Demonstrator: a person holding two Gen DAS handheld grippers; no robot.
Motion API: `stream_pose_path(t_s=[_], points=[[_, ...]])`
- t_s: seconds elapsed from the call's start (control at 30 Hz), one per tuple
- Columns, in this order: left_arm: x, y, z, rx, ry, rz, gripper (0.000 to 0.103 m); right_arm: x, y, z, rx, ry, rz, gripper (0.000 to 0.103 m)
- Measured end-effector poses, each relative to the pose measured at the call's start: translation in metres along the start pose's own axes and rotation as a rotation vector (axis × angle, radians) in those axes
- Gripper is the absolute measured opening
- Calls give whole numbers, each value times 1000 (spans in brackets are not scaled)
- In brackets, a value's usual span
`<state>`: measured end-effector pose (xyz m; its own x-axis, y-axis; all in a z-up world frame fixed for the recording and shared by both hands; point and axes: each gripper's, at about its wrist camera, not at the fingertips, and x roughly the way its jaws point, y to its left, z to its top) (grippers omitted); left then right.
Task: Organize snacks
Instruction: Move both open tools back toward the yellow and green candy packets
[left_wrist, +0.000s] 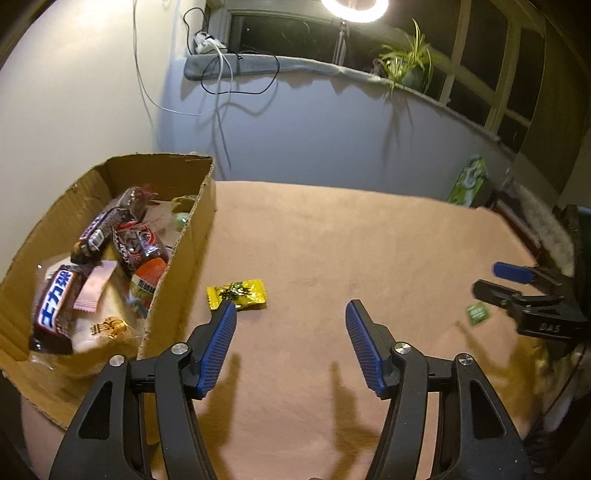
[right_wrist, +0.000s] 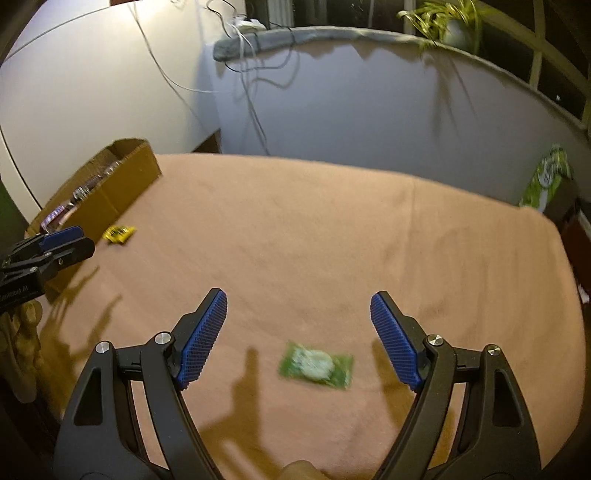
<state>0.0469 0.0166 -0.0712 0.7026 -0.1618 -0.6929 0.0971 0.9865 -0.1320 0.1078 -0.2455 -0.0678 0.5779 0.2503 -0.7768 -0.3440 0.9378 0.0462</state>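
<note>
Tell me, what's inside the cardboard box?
The cardboard box holds a pile of snacks: dark chocolate bars, a pink wrapper, a pale packet underneath. Whatever lies deeper is covered by the pile.

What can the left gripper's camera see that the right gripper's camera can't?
Only the left wrist view looks down into the cardboard box, showing the snack packets piled inside, and a bright lamp above. Only the right wrist view shows the green candy up close, lying on the cloth between its open right gripper. Both show the yellow candy beside the box, the tan cloth, the potted plant and the open left gripper.
</note>
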Motion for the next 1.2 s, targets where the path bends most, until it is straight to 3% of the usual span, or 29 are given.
stream_pose_path(t_s=[0.17, 0.27, 0.37, 0.5, 0.63, 0.9, 1.03, 1.2], points=[[0, -7, -4, 23, -4, 31, 65, -2, 1, -13, -43, -7, -25, 83], [1, -12, -7, 13, 6, -4, 65, 0, 0, -19, -54, 4, -13, 83], [8, -24, -7, 43, 19, 7, 65, 0, -3, -26, -62, 24, 5, 83], [22, -28, -3, 21, 53, 49, 64, -7, -10, -31, -50, 13, 33, 83], [28, -33, -2, 24, 50, 141, 64, -15, -15, -34, -34, 2, 68, 83], [55, -14, 0, -61, 115, 244, 65, 0, -14, -46, -73, 75, 103, 79], [60, -7, 4, -93, 128, 241, 67, 0, -16, -48, -79, 74, 115, 79], [64, -10, 5, -64, 127, 216, 67, 1, -17, -49, -80, 77, 120, 79]])
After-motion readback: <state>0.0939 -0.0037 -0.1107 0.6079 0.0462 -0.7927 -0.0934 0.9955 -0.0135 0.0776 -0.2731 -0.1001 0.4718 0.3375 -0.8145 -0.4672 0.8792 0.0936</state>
